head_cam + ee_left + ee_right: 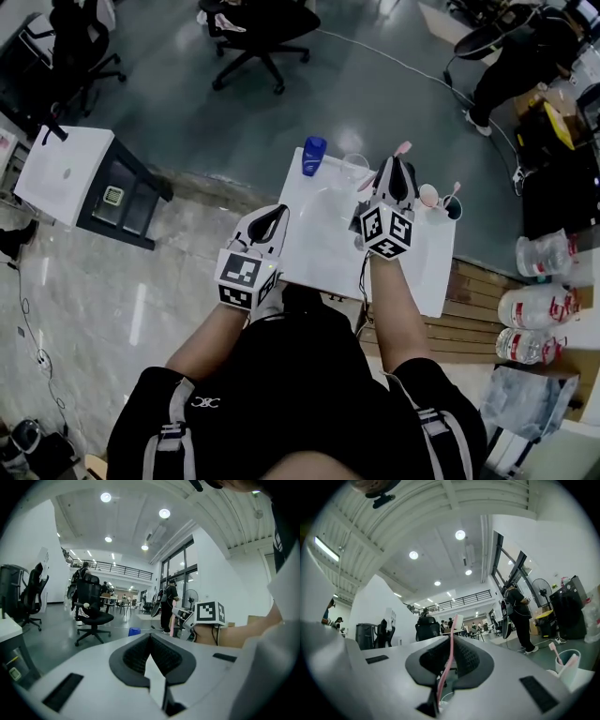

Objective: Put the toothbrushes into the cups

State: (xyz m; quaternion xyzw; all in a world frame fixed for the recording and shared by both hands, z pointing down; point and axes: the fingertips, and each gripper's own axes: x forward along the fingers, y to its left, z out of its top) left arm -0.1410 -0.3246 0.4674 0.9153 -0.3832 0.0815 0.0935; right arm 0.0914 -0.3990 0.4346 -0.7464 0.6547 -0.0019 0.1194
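Right gripper view: the right hand-held gripper pinches a pink toothbrush between its jaws.

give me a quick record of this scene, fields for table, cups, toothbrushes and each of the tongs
table: white table, in front of the person
cups: blue cup and clear cup at the far edge; pale cup and dark cup at the right
toothbrushes: pink toothbrush in the right tongs; second toothbrush stands in the dark cup
left tongs: shut, nothing between them
right tongs: shut on the pink toothbrush, over the table by the clear cup
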